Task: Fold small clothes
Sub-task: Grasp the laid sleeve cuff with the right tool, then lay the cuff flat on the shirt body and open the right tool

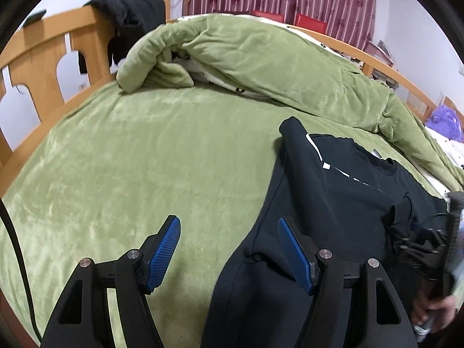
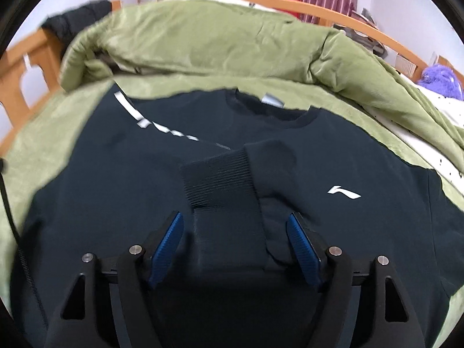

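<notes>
A dark navy sweatshirt (image 2: 116, 179) with white markings lies flat on the green bed cover (image 1: 145, 150). One sleeve is folded over its chest, and the ribbed cuff (image 2: 220, 179) lies between my right gripper's (image 2: 235, 246) open blue pads, not pinched. In the left wrist view the sweatshirt (image 1: 333, 203) lies to the right. My left gripper (image 1: 229, 249) is open and empty at the garment's left edge, with one pad (image 1: 163, 252) over the bed cover and the other pad (image 1: 294, 256) over the fabric. The right gripper (image 1: 423, 246) shows at the right edge there.
A rumpled green duvet (image 1: 261, 58) is heaped along the far side of the bed. A wooden bed frame (image 1: 43, 58) with a black garment (image 1: 130, 14) draped on it stands at left. A purple fluffy thing (image 2: 440, 78) lies at far right.
</notes>
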`<state>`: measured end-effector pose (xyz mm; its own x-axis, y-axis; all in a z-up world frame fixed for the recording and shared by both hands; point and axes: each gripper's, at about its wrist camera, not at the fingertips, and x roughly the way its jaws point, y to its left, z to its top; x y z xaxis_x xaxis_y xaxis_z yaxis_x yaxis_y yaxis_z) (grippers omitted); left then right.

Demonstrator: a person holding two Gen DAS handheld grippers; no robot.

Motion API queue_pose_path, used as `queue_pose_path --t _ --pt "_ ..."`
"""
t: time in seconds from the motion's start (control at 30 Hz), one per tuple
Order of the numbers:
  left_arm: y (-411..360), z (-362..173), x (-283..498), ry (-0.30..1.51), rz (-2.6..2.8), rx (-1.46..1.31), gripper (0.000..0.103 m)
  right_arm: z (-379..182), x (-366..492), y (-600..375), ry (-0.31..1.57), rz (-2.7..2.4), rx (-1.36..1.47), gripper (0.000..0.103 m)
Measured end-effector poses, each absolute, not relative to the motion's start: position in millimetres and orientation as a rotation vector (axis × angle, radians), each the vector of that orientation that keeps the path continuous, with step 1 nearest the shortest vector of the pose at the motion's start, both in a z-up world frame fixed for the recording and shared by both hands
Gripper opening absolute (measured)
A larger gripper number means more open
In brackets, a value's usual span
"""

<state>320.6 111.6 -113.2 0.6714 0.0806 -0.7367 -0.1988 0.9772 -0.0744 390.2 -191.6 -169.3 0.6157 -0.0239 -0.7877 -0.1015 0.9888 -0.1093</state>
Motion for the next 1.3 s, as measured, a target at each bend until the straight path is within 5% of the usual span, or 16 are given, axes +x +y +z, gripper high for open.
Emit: queue_pose_path --t 0.13,0.17,0.3,0.4,0.9,1.0,1.3 --pt "104 -116 321 0.814 0.170 -0.114 0.068 -188 401 -183 0.919 0.003 -0.201 0.079" --pt "100 -116 322 0.809 0.175 -0.095 0.068 -186 399 -182 0.891 0.002 -0.195 0.073" --pt "84 -114 321 0.786 0.175 -0.029 0.068 -174 391 -197 0.853 0.034 -0.170 0.021" --pt "69 -108 317 0.754 0.162 0.022 0.068 -150 384 -229 0.820 0.063 -0.020 0.018" --pt "44 -94 306 0.697 0.177 0.061 0.068 -98 314 -360 0.736 -0.035 0.324 0.020" --pt "44 -95 306 0.705 0.176 0.048 0.068 -108 310 -370 0.791 -0.087 0.305 0.037" --pt "59 -100 309 0.725 0.205 0.026 0.068 -118 303 -400 0.821 -0.166 0.299 0.057"
